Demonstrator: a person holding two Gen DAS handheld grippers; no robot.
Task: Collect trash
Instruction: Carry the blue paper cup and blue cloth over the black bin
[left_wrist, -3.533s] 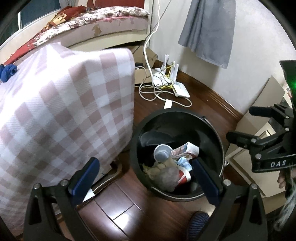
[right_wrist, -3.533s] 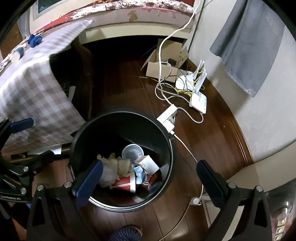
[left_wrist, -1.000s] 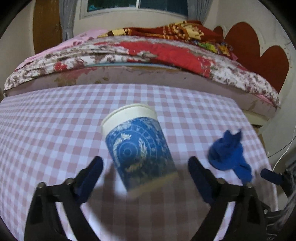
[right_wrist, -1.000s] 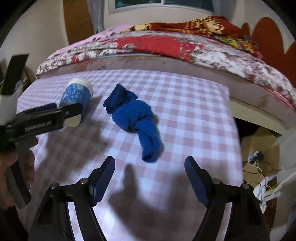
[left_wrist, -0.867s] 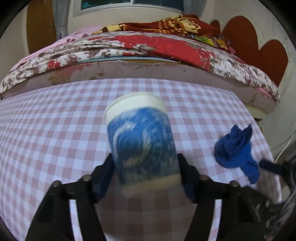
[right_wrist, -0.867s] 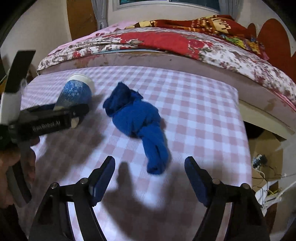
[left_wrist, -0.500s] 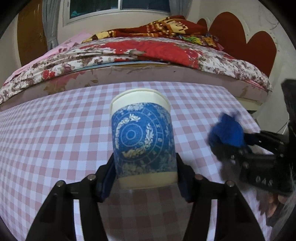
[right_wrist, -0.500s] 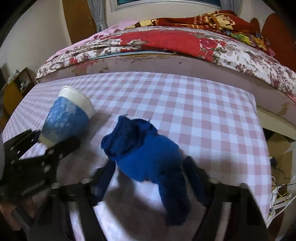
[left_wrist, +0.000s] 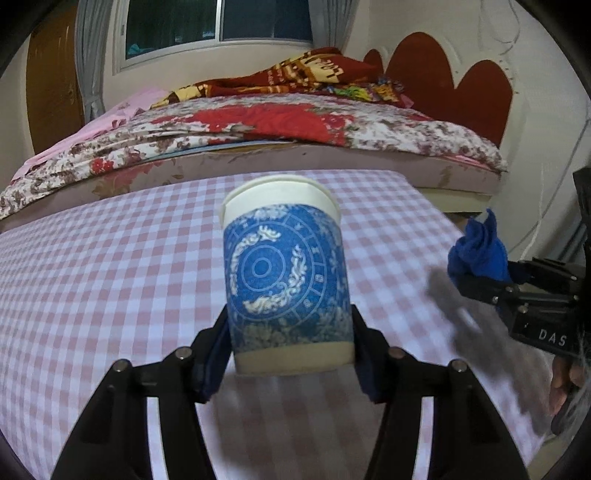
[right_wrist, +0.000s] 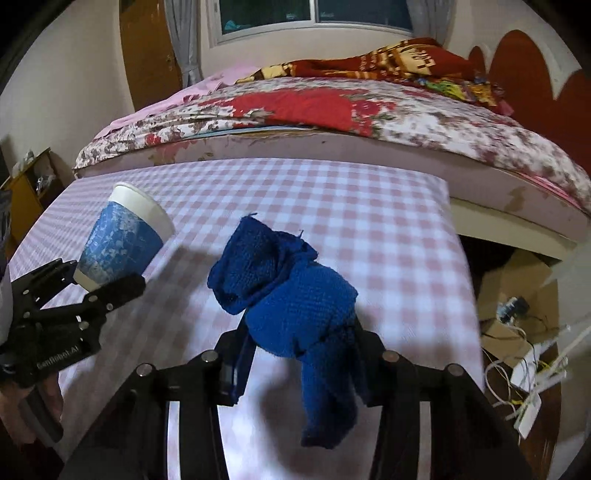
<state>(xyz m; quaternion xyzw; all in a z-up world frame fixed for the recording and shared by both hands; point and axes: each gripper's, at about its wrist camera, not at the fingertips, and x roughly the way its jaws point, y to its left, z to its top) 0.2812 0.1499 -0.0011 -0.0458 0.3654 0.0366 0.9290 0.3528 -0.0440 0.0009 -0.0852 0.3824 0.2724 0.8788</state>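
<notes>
left gripper (left_wrist: 290, 354) clamped on blue paper cup (left_wrist: 284, 280), right gripper (right_wrist: 301, 354) clamped on blue cloth (right_wrist: 295, 306)

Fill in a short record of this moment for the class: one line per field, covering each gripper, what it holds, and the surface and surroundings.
left gripper: shut on the paper cup
paper cup: blue pattern, white rim, gripped near its base, lifted off the cloth
right gripper: shut on the blue cloth
blue cloth: bunched, one end hanging down
surface: table with pink checked tablecloth
behind: bed with floral cover
floor at right: cables and cardboard
</notes>
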